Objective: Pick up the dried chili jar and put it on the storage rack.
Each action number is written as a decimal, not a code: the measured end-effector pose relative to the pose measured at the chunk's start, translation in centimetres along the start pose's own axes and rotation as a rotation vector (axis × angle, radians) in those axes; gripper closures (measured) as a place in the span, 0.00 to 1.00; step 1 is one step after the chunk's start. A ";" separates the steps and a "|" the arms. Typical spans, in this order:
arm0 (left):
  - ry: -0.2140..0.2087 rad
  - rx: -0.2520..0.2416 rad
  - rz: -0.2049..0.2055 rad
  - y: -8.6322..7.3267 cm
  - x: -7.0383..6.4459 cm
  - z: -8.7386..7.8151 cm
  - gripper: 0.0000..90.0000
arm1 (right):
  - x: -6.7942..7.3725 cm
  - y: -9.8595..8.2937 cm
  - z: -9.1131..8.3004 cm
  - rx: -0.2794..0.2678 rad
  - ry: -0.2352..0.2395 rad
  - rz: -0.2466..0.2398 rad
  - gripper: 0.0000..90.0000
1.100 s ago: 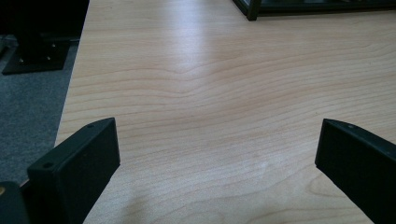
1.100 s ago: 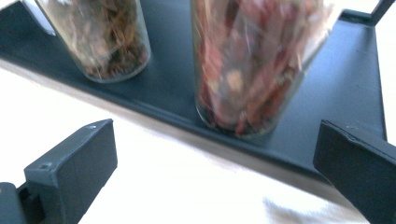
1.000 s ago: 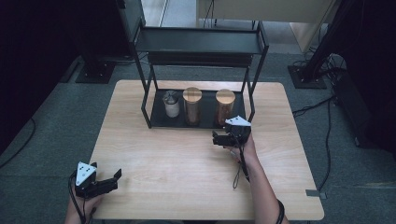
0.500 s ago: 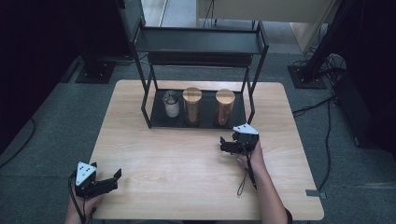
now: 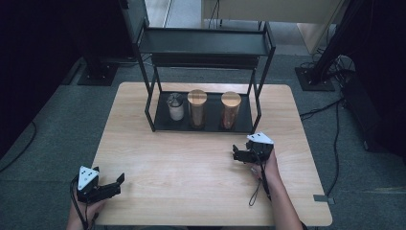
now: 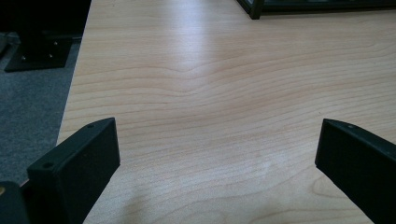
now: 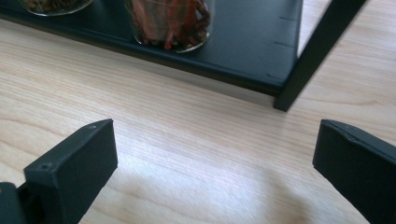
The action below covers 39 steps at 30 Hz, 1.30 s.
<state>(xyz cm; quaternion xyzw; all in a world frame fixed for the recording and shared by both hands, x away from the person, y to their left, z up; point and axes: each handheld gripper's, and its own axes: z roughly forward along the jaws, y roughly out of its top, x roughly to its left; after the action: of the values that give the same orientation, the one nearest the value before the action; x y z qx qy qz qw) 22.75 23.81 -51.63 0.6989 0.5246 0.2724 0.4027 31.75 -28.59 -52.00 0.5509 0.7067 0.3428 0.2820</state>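
Jars are the business here: three stand in a row on the bottom shelf of the black rack (image 5: 258,103) at the far half of the table (image 5: 191,163). Nearest the person, the left gripper (image 5: 115,182) rests low by the near left corner, jaws spread wide with nothing between them, bare wood ahead of it and the table's left edge just beside it. Farther in, the right gripper (image 5: 235,153) hovers over the right half of the table, jaws likewise parted and empty, near the rack's front right leg (image 7: 308,60). Beyond it sit the right wooden-lidded jar (image 5: 230,109), the middle wooden-lidded jar (image 5: 197,108) and the small white jar (image 5: 175,107). By the look of it, all jars are shelved and neither tool holds any, so the placing seems finished or nearly so. Open tabletop lies between rack and grippers; the posts and the upper shelf limit room overhead.
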 end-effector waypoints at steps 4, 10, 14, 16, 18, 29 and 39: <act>0.001 0.000 -0.001 0.0 0.0 0.0 0.00 | -0.6 -0.4 -0.5 0.000 -0.008 0.002 0.00; 0.001 0.001 -0.001 0.0 0.0 0.0 0.00 | -1.3 -1.1 -1.3 0.004 -0.020 -0.004 0.00; 0.003 0.001 -0.003 0.0 0.0 0.0 0.00 | -1.7 -1.4 -1.7 0.008 -0.028 -0.006 0.00; 0.003 0.002 -0.002 0.0 0.0 0.0 0.00 | -1.9 -1.6 -2.0 0.008 -0.030 -0.005 0.00; 0.004 0.002 -0.003 0.0 0.0 0.0 0.00 | -2.1 -1.8 -2.2 0.007 -0.034 -0.005 0.00; 0.006 0.003 -0.004 0.0 0.0 0.0 0.00 | -3.0 -2.8 -3.4 0.013 -0.037 -0.003 0.00; 0.011 0.001 0.001 0.0 -0.1 0.0 0.00 | -4.3 -4.0 -4.9 0.014 -0.059 0.007 0.00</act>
<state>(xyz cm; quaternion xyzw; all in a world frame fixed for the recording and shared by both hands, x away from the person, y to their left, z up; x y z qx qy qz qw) 22.76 23.74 -51.63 0.6979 0.5267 0.2761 0.3991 26.67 -34.28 -52.14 0.5652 0.6985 0.3226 0.2976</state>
